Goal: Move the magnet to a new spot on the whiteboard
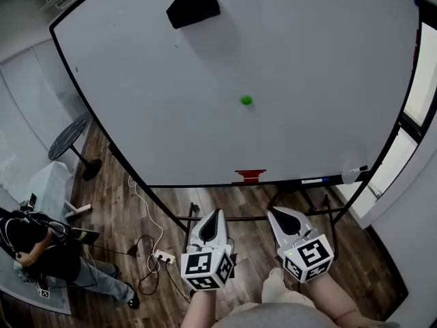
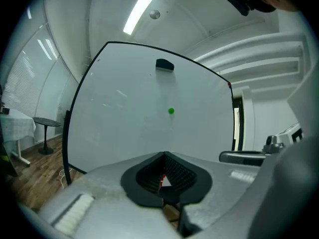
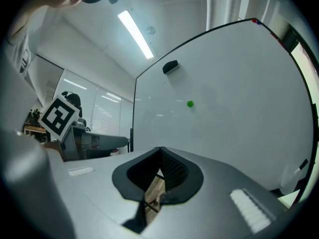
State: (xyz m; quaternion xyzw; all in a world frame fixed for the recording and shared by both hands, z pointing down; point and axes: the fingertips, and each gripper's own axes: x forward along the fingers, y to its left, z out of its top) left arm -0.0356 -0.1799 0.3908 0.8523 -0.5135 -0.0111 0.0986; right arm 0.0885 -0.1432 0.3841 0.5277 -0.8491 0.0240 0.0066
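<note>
Whiteboard (image 1: pixel 307 60) stands ahead with the green magnet (image 1: pixel 246 100) stuck near its middle, well above and between the left gripper (image 1: pixel 212 214) and right gripper (image 1: pixel 281 214), both closed and empty.

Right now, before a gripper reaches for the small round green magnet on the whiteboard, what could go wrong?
1. The left gripper and the right gripper are both shut and empty; shut tips would likely push the small round green magnet along the whiteboard, not grip it.
2. A weak pinch may drop it onto the wooden floor, among the white cables.
</note>
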